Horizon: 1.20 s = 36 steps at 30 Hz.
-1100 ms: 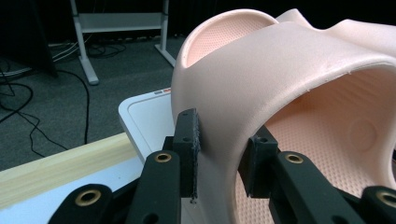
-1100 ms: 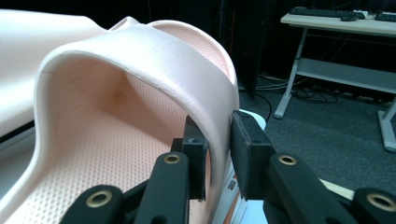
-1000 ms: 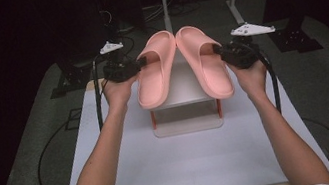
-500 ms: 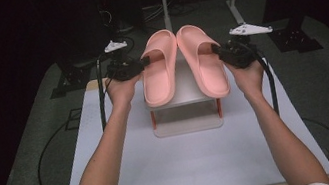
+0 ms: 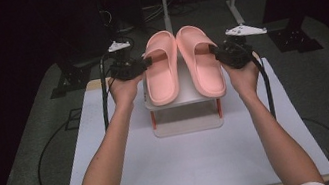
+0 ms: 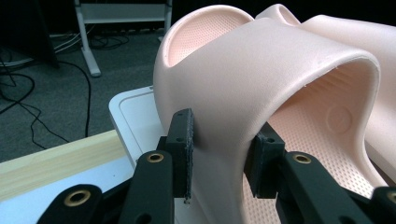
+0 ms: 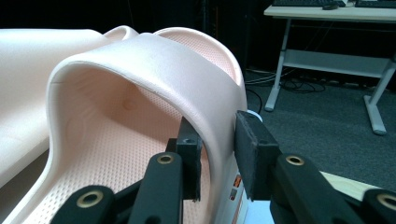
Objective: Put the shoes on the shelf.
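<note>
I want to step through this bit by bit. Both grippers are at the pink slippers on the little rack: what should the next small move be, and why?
Probably let both grippers open and draw back. The left gripper pinches the outer strap side of the left slipper, the right gripper that of the right slipper. Both slippers seem to lie side by side on the white rack, though full contact is hard to judge.

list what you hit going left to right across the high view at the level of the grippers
left gripper → left pink slipper → right pink slipper → right gripper, with both slippers lying on the small white stand.
</note>
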Tool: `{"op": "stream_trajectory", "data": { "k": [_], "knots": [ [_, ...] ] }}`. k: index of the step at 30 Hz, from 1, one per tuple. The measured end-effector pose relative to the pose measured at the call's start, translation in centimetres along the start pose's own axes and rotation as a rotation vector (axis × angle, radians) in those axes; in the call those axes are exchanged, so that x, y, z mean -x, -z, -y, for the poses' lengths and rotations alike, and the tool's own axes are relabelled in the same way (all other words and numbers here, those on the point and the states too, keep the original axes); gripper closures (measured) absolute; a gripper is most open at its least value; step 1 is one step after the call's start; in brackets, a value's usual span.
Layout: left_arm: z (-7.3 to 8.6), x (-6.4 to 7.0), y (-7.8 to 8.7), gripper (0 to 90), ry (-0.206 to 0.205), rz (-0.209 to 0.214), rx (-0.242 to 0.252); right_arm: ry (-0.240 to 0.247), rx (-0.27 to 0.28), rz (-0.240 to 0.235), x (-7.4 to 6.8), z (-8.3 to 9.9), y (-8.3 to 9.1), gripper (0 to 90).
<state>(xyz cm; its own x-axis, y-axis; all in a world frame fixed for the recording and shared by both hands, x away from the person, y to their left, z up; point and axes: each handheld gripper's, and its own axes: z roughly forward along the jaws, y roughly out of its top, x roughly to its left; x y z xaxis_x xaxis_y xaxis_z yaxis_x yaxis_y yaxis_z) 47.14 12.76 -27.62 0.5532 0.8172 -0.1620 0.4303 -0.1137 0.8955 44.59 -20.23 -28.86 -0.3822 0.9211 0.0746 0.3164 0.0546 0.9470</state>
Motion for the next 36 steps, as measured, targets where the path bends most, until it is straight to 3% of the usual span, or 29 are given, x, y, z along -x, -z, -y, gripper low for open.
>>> {"op": "stream_trajectory", "data": {
  "k": [8,36],
  "knots": [
    [0.1,0.0,-0.5,65.9,0.001,-0.005,-0.004,-0.026,-0.008,0.008,0.1,0.1,-0.6,71.3],
    [0.4,-0.4,-1.5,63.6,0.012,-0.024,-0.019,-0.038,-0.022,0.012,-0.7,0.0,-1.8,66.7]
  ]
}}
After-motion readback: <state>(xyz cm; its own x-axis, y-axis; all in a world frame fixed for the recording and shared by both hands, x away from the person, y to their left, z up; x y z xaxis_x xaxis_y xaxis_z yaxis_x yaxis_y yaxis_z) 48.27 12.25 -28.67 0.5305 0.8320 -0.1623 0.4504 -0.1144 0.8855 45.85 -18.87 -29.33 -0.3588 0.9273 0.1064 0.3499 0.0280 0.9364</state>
